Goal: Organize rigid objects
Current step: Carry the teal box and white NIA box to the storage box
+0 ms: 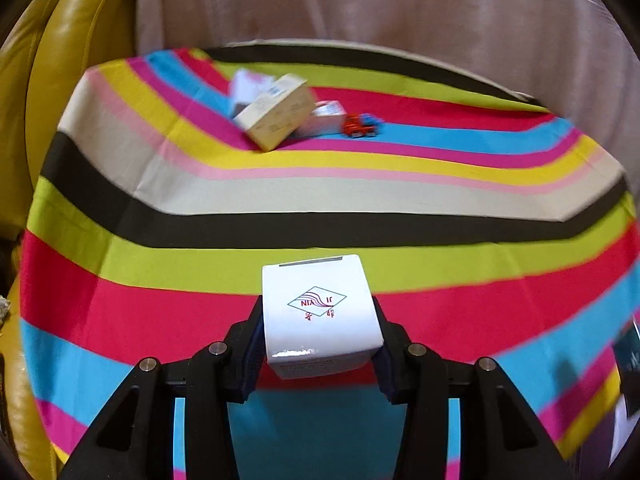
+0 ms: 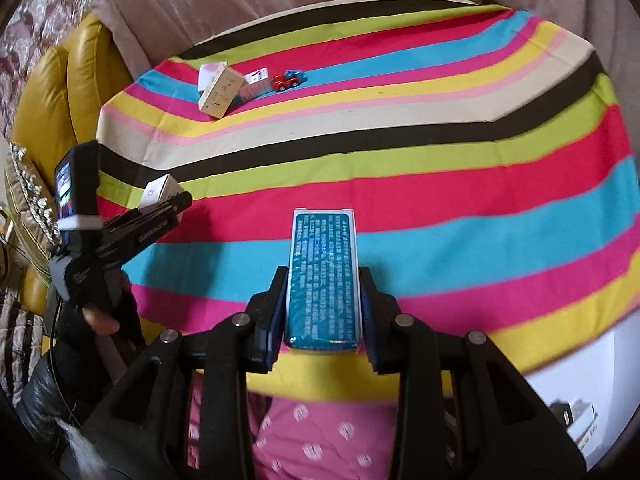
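My left gripper (image 1: pixel 318 320) is shut on a white box with a red diamond logo (image 1: pixel 320 312), held above the striped tablecloth (image 1: pixel 160 280). My right gripper (image 2: pixel 323 288) is shut on a long teal box with white print (image 2: pixel 323 276), also held over the cloth. The right wrist view shows the left gripper (image 2: pixel 170 200) at the left with its white box (image 2: pixel 158 192). At the far side of the table lie a beige carton (image 1: pixel 276 116), a pink and white box (image 1: pixel 324 120) and a red toy car (image 1: pixel 358 125), close together.
A yellow leather sofa (image 1: pixel 60 60) stands to the left of the table and a pale curtain (image 1: pixel 360 8) hangs behind it. A person's hand (image 2: pixel 100 320) holds the left gripper. Pink patterned fabric (image 2: pixel 320 432) shows below the near table edge.
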